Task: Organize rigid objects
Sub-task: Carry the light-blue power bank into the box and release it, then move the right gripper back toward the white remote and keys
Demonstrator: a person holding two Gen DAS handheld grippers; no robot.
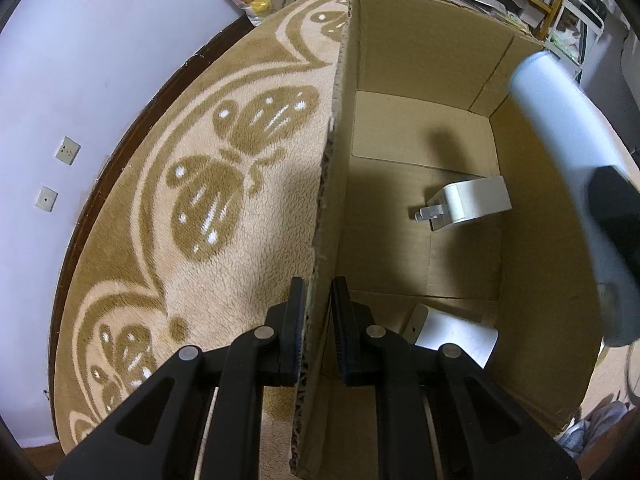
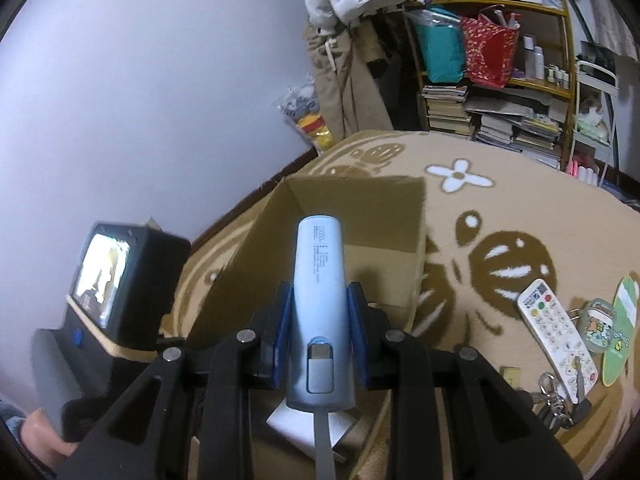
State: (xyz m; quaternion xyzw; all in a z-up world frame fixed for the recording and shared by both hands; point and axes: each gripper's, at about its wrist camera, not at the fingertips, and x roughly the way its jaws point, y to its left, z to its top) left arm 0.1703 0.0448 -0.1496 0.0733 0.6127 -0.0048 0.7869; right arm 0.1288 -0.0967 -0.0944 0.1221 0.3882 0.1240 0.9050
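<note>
Now the right tongs (image 2: 318, 312) pinch a power bank (image 2: 318, 280) above the box (image 2: 256, 256), whose wall the left tongs (image 1: 318, 320) clamp. Next, likely: lower, then release inside.

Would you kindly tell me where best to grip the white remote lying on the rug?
Grip the white remote across its narrow width near mid-length, coming from above. It lies flat, long and slim, and keys crowd its near end, so the middle is probably the clearest spot.
</note>
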